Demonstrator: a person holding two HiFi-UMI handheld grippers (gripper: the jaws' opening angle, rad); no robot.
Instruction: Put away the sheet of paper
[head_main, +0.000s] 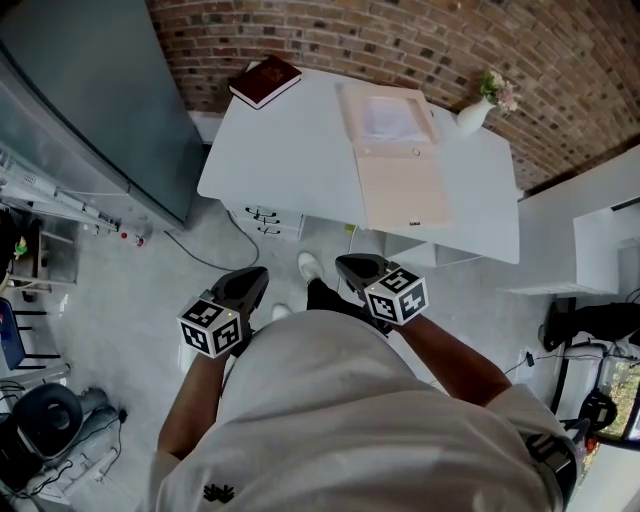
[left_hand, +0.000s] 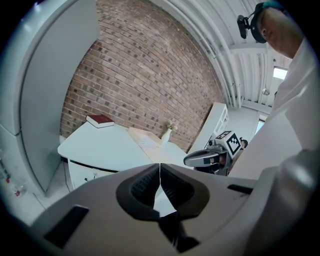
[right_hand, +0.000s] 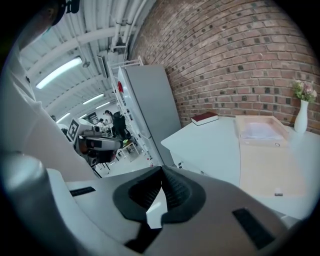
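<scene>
1. Sheet of paper (head_main: 392, 117) lies in the far half of the open folder (head_main: 405, 195) on the worktop (head_main: 290, 150). Likely light, limp and slippery, so pinch a free corner.
2. Left hand-held gripper (head_main: 252, 278) and right hand-held gripper (head_main: 348, 266): jaws closed, nothing held, both well short of the worktop.
3. Vase (head_main: 472, 116) stands just beside the folder's far right corner - tip risk. Book (head_main: 265, 80) is well apart.

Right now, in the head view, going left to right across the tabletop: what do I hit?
Dark red book → open beige folder → white vase with flowers.
</scene>
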